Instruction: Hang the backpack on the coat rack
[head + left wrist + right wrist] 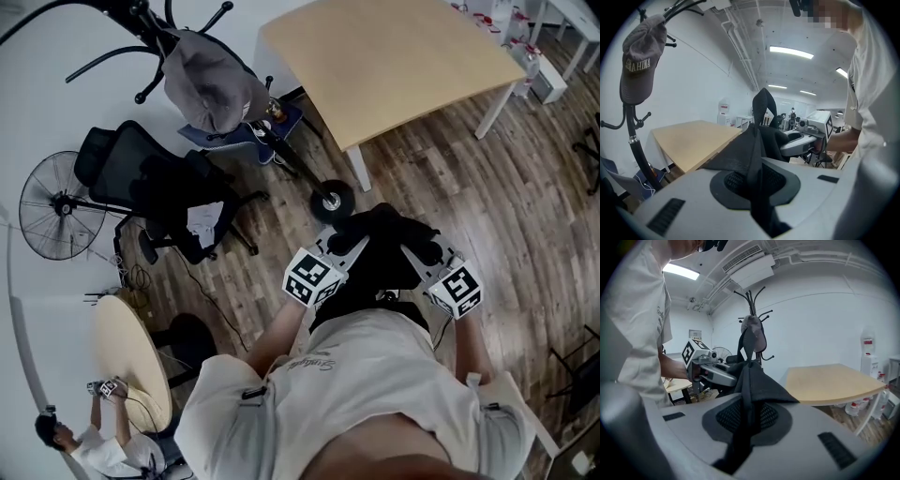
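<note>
You hold the backpack (386,246) before you, with the left gripper (345,251) and the right gripper (419,261) both clamped on its black fabric. The coat rack (150,23) stands well apart at eleven o'clock. Carrying and hanging are not yet done.

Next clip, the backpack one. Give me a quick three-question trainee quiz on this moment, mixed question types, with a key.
1. True or false: the left gripper and the right gripper are each shut on the backpack.
2. What hangs on the coat rack? A) a grey cap B) an umbrella C) nothing
3. Fill in: in the right gripper view, the light wooden ___ stands right of the rack.

Key: 1 true. 2 A. 3 table.
</note>
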`<state>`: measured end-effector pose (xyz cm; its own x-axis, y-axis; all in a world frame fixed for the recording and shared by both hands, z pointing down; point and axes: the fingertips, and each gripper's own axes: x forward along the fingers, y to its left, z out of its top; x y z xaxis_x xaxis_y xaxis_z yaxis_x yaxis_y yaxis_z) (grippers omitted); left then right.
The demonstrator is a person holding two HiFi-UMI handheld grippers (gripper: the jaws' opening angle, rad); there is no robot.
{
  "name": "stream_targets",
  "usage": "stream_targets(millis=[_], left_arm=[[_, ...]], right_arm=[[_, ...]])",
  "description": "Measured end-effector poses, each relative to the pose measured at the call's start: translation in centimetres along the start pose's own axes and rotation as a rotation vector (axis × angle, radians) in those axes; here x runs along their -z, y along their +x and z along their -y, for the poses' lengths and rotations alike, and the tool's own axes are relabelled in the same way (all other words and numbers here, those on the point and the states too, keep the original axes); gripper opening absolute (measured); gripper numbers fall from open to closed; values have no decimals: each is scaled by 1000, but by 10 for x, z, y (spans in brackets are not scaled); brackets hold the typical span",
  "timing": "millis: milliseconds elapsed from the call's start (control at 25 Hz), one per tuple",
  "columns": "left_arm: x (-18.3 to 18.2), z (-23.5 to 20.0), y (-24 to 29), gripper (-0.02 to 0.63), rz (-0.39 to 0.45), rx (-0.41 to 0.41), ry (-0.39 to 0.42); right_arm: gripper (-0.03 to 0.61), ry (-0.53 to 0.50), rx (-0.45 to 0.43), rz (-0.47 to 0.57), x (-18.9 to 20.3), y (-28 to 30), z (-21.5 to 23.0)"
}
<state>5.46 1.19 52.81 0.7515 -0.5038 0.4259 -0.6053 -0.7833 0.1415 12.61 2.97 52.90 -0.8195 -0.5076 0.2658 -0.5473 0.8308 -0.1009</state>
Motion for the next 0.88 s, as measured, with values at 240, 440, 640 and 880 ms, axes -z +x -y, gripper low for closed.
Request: stream_targets(millis=[240,440,640,880], left_arm=[[6,-36,18,44,-28,-3,-14],[0,-71,23,44,-19,-12,-19],[-14,-106,24,44,15,-56,-43],[-31,-149,10,44,65,-111,-68]], right_arm=[[29,53,-19,-44,7,31,24],[29,49,-50,-82,-2,60,45],[31,11,-83,-108,-19,90,68],[31,-80,-132,-105,-49,132,83]])
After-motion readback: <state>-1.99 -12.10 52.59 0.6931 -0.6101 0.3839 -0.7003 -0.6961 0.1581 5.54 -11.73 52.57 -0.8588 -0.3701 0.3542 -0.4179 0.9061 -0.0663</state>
